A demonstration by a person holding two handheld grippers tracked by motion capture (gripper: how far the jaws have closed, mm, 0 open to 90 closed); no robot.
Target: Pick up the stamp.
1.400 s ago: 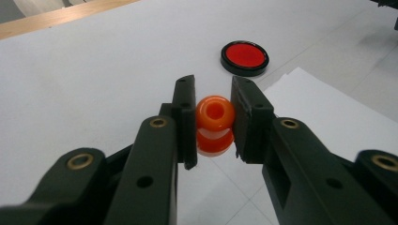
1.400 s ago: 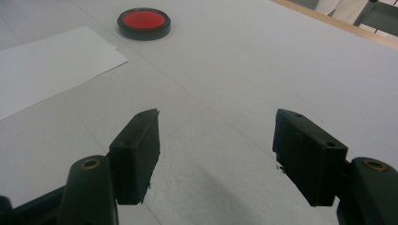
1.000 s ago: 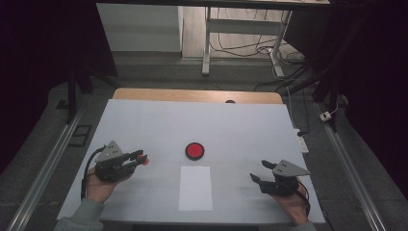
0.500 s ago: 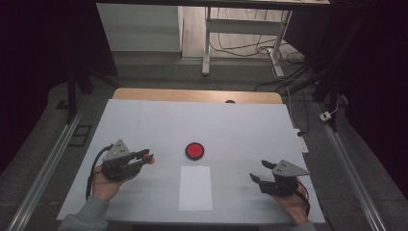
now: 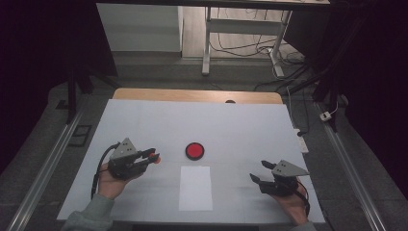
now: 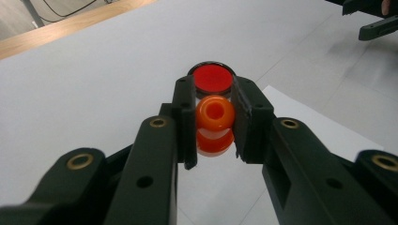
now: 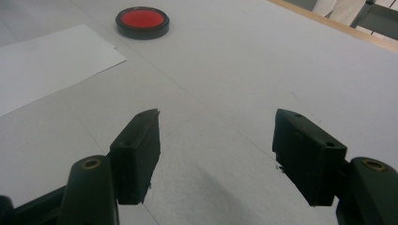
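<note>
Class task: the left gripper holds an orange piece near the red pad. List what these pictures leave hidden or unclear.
- Orange piece: sides covered by the left gripper pads; a speck in the high view.
- Red pad: near edge hidden behind the piece, left gripper view.
- Paper sheet: cut by the frame edge, right gripper view.

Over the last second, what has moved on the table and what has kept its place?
The left gripper, shut on a small orange ring-shaped piece, has moved across the white table toward the round red disc with a black rim and now hangs just short of it. The right gripper has kept its place with jaws open and empty. The red disc and the white paper sheet lie as before.
</note>
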